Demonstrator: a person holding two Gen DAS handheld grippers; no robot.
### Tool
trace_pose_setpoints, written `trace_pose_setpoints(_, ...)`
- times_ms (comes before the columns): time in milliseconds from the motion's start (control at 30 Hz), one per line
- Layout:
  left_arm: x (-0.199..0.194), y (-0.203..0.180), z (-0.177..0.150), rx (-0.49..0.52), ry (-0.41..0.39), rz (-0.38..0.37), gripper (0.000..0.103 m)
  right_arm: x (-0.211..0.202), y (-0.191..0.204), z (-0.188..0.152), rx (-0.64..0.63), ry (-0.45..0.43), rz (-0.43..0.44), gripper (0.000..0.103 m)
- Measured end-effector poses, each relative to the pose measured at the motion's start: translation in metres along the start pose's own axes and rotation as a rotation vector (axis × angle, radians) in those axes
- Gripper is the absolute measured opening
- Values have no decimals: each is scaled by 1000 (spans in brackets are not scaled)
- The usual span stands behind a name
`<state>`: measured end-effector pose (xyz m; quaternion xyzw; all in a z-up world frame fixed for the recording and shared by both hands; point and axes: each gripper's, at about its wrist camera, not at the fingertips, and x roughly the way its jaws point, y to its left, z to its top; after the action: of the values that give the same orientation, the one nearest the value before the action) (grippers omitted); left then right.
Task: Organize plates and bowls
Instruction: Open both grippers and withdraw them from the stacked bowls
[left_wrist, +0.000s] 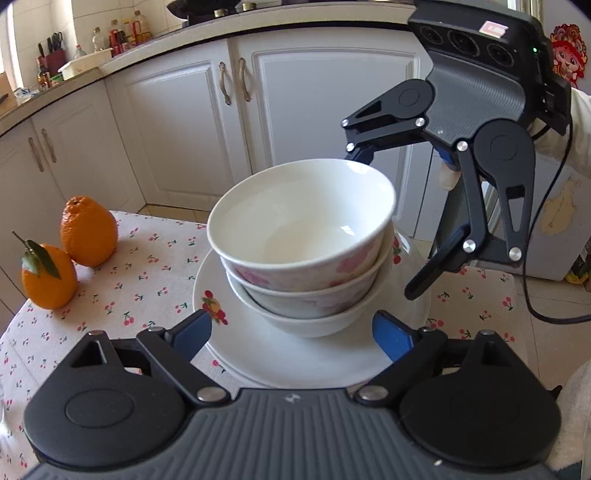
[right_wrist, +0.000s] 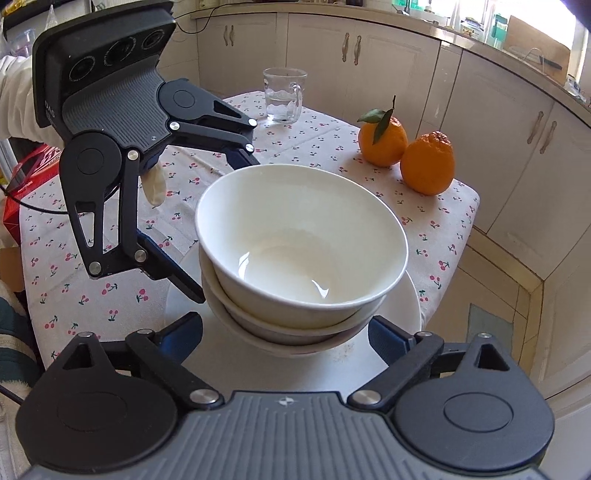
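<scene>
Three white bowls are nested in a stack (left_wrist: 303, 221) (right_wrist: 295, 236); the upper ones have pink flowers on the outside. The stack stands on a white plate (left_wrist: 258, 354) (right_wrist: 351, 369) with a fruit print. My left gripper (left_wrist: 291, 338) (right_wrist: 223, 229) is open, with a blue-padded finger on each side of the bottom bowl and a gap to it. My right gripper (right_wrist: 284, 334) (left_wrist: 384, 221) faces it from the opposite side, also open, its fingers straddling the stack without pressing on it. Nothing is held.
Two oranges (left_wrist: 88, 230) (right_wrist: 426, 162) sit on the cherry-print tablecloth (left_wrist: 147, 266), one with a leaf. A glass mug of water (right_wrist: 282, 96) stands at the far table edge. White kitchen cabinets (left_wrist: 177, 122) surround the small table. A red box (right_wrist: 33, 162) lies beyond the table.
</scene>
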<state>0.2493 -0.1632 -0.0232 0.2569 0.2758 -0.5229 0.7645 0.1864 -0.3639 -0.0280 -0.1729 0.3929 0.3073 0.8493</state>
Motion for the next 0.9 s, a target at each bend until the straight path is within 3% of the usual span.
trace_pose_setpoints(100, -25, -11, -6, -35, -59, 94, 102, -12, 13, -2, 26, 0, -76, 103)
trace_pose_setpoints(200, -47, -28, -12, -73, -115, 236, 103, -25, 31, -4, 66, 2, -169, 103)
trace_pose_setpoints(333, -76, -57, -21, -165, -238, 416, 103, -38, 57, -5, 230, -19, -323, 103)
trace_pose_setpoints(433, -90, -68, -26, -307, -255, 436, 103, -41, 76, -9, 389, -21, -452, 103)
trace_pose_setpoints(667, -111, -82, -40, -567, -142, 541, 102, -59, 133, -17, 610, -85, -615, 103)
trace_pose_setpoints(900, -139, -107, -40, -560, -174, 618, 103, -76, 176, -11, 605, -140, -691, 103)
